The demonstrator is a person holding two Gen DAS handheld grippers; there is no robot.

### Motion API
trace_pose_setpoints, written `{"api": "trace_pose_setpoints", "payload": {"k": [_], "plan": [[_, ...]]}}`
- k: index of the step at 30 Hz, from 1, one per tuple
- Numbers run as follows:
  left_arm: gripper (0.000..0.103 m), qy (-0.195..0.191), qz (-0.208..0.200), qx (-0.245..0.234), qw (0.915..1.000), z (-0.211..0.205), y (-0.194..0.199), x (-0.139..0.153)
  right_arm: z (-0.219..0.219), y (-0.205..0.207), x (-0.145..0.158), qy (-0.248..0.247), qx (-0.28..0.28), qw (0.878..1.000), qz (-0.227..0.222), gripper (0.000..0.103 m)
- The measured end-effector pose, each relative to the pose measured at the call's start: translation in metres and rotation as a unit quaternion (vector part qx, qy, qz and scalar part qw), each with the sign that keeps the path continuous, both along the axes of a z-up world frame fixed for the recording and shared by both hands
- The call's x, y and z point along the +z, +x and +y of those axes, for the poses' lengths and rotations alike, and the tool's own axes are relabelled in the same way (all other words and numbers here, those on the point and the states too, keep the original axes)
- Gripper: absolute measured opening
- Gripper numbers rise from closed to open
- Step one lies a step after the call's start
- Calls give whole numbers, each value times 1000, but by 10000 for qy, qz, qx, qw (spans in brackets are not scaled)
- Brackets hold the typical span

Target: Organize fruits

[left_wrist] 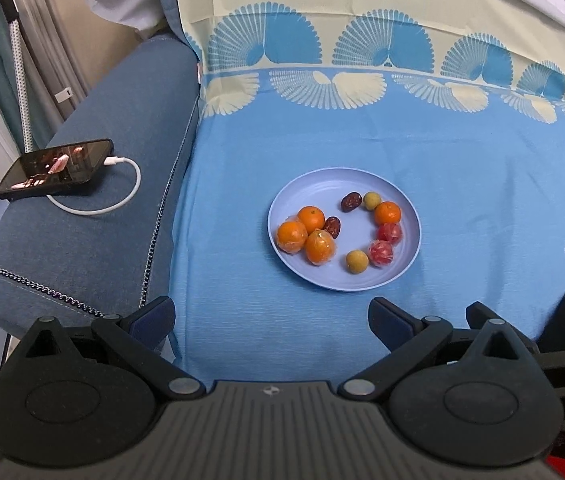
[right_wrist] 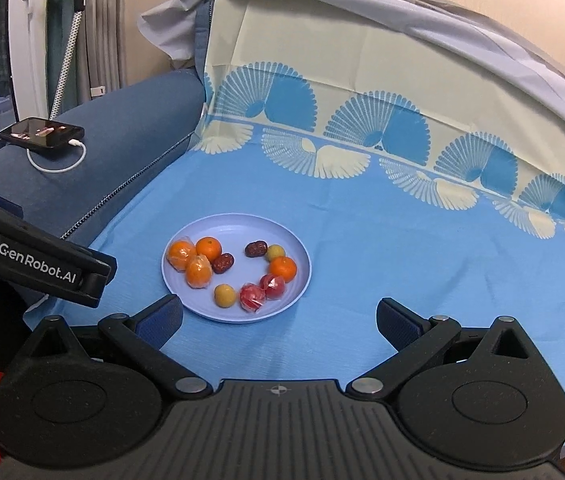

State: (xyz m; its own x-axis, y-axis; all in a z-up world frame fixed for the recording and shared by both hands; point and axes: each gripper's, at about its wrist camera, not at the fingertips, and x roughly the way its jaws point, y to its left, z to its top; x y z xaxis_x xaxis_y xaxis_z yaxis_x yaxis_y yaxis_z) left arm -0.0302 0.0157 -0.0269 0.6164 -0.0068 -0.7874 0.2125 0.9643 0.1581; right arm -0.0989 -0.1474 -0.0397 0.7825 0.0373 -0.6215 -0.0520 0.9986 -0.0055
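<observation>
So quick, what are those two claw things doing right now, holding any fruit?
Left gripper: open, holding nothing.
Right gripper: open, holding nothing.
All fruit lies on the round lilac plastic plate.

Plate sits mid-frame on the cloth in the left wrist view. In it: three oranges clustered left, a date touching them; second date at upper centre. Phone, apparently cabled, lies on the armrest, left of frame.
</observation>
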Motion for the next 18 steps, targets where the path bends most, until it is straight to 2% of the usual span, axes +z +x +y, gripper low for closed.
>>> {"api": "trace_pose_setpoints", "payload": {"k": [6, 18], "plan": [[103, -6, -134, -37, 9999, 0, -7, 5, 1, -6, 3, -33, -13, 10000, -88, 102], [103, -41, -88, -79, 9999, 0, -11, 5, 0, -7, 4, 2, -77, 10000, -36, 102]]}}
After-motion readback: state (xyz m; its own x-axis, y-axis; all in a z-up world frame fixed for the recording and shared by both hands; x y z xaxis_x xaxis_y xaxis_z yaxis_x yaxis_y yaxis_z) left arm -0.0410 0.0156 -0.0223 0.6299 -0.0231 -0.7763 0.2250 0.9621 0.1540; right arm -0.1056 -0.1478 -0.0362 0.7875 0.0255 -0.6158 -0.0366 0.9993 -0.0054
